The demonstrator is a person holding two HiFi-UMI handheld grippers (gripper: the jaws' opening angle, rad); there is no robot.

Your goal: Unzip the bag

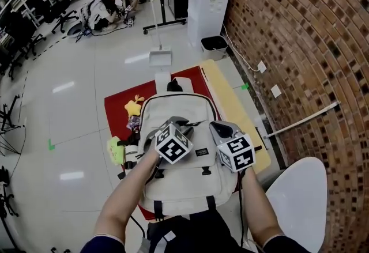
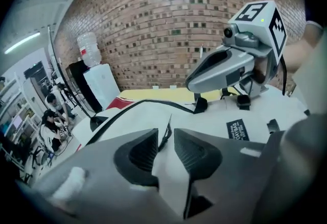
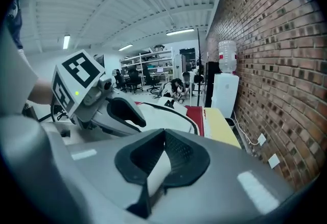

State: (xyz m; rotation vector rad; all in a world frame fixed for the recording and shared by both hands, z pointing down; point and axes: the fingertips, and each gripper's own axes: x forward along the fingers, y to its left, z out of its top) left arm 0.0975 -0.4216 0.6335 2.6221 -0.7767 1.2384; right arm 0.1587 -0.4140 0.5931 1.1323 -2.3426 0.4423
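Over the bag (image 1: pixel 179 110), left gripper (image 2: pixel 166 141) is hovering spread at the pull (image 2: pixel 169 122), right gripper (image 3: pixel 164 132) pressed together: unbraced tugging may drag fabric.

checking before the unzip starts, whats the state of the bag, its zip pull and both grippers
backpack: lying flat on the red mat, main zip looks closed
zip pull: shows in the gap between the left jaws, not pinched
left gripper: jaws apart, low over the backpack
right gripper: jaws together, nothing between them
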